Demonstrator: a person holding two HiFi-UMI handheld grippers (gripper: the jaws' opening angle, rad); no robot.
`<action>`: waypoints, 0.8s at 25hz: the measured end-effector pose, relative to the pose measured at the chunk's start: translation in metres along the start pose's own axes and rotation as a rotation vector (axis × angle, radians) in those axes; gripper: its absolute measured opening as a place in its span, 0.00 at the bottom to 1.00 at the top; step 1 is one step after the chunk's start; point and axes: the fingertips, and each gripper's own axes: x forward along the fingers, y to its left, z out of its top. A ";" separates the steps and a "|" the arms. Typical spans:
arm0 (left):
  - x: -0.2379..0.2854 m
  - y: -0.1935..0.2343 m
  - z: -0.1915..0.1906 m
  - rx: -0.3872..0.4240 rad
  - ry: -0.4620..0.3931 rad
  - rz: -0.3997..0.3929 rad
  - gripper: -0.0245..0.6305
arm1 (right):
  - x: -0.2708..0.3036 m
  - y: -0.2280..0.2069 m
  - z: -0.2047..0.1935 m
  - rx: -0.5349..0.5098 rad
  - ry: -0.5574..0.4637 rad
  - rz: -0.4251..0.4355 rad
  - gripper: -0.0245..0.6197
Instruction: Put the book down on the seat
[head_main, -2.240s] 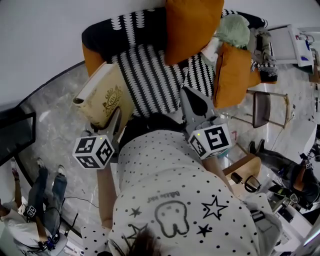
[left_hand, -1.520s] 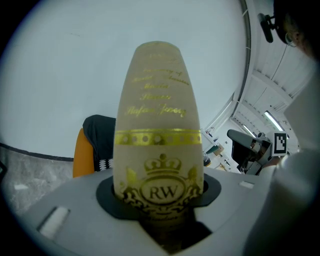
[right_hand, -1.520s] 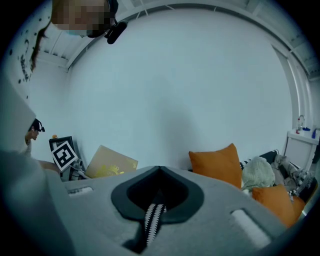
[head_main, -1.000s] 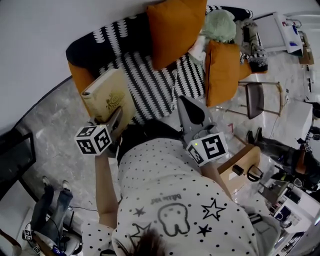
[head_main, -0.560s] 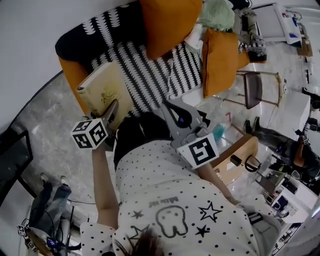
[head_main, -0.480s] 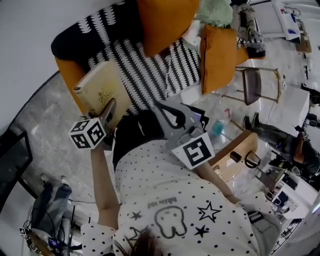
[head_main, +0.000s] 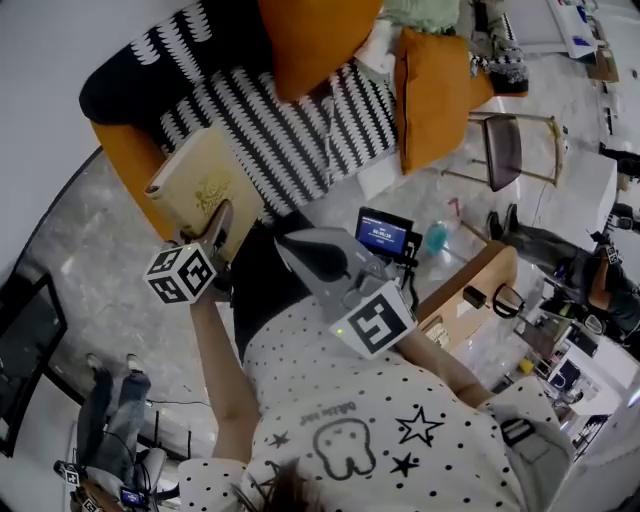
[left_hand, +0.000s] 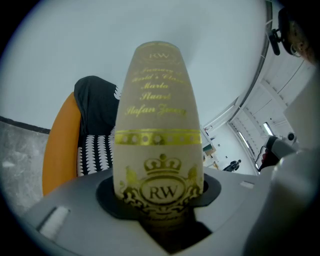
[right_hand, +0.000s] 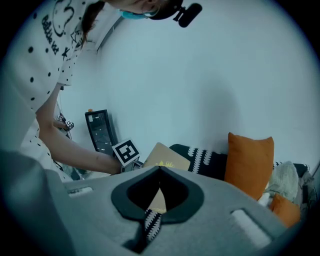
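A tan book (head_main: 195, 180) with a gold crest stands tilted over the front left corner of the sofa, its lower end clamped in my left gripper (head_main: 222, 215). The left gripper view shows that book (left_hand: 157, 125) upright between the jaws of the left gripper (left_hand: 159, 200). The seat (head_main: 270, 120) has a black-and-white striped cover. My right gripper (head_main: 285, 245) hangs in front of the person's lap, shut and empty. The right gripper view has its jaw tips (right_hand: 160, 172) meeting, and the book (right_hand: 167, 157) lies beyond them.
Two orange cushions (head_main: 310, 40) (head_main: 430, 80) lean on the sofa back. A small screen device (head_main: 385, 232), a teal bottle (head_main: 435, 238), a wooden table (head_main: 470, 290) and a chair (head_main: 505, 150) are on the right. A dark panel (head_main: 20, 340) stands on the marble floor at left.
The left gripper has sunk a little with the book still in it. The right gripper has swung left and down, across the person's front.
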 end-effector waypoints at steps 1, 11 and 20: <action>0.005 0.001 -0.004 -0.007 -0.002 -0.010 0.39 | 0.002 0.001 -0.004 0.002 0.006 0.003 0.04; 0.032 0.004 -0.030 -0.042 0.006 -0.038 0.39 | -0.004 0.008 -0.025 -0.001 0.061 0.050 0.04; 0.056 0.034 -0.041 -0.071 0.024 -0.032 0.39 | 0.002 0.001 -0.033 0.077 0.072 0.039 0.04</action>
